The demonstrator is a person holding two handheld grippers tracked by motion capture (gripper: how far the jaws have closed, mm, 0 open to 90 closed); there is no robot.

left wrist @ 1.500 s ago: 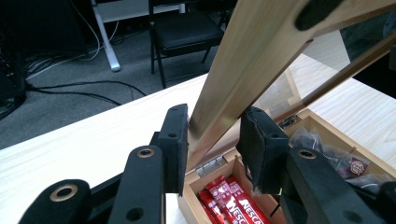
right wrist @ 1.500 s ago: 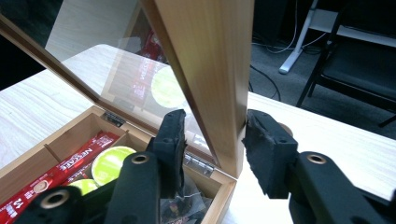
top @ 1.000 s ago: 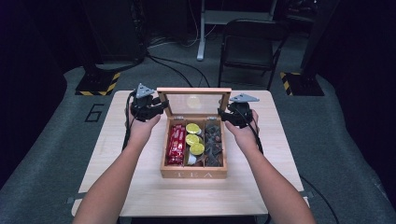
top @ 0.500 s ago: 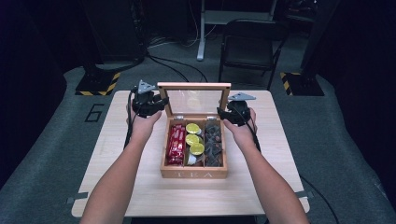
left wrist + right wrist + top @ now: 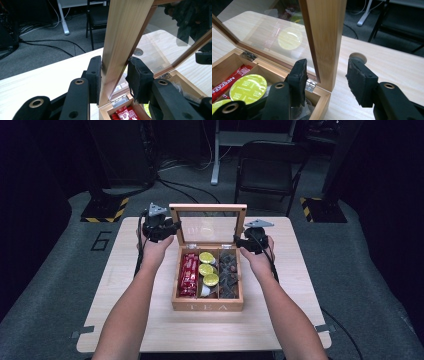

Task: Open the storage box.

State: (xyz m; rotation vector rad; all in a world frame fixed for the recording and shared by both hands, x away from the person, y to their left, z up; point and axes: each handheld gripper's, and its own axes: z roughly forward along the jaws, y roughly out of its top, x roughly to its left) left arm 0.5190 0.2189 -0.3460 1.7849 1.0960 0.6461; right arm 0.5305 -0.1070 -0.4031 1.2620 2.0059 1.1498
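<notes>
Box: your wooden tea box with three compartments [image 5: 207, 306] sits mid-bench on the pale wooden bench [image 5: 125, 320], its glass-paned wooden lid [image 5: 207, 208] standing upright at the far side.
Left tool: your left tool [image 5: 113, 80] is clamped on the lid's left frame edge, pads pressed to the wood.
Right tool: your right tool [image 5: 328, 77] straddles the lid's right edge; jaws just eased apart, far pad clearly off the wood.
Inside: red packets [image 5: 189, 275] left, yellow-green round capsules [image 5: 206, 268] middle, dark wrapped pieces [image 5: 229, 274] right.

1 wooden tea box [image 5: 207, 306] is sitting open between the 2 grippers, its 3 compartments showing. 3 yellow-green round capsules [image 5: 208, 269] are lying in the middle compartment, with 1 stack of red sachets [image 5: 188, 275] nearer the left gripper [image 5: 167, 229].
</notes>
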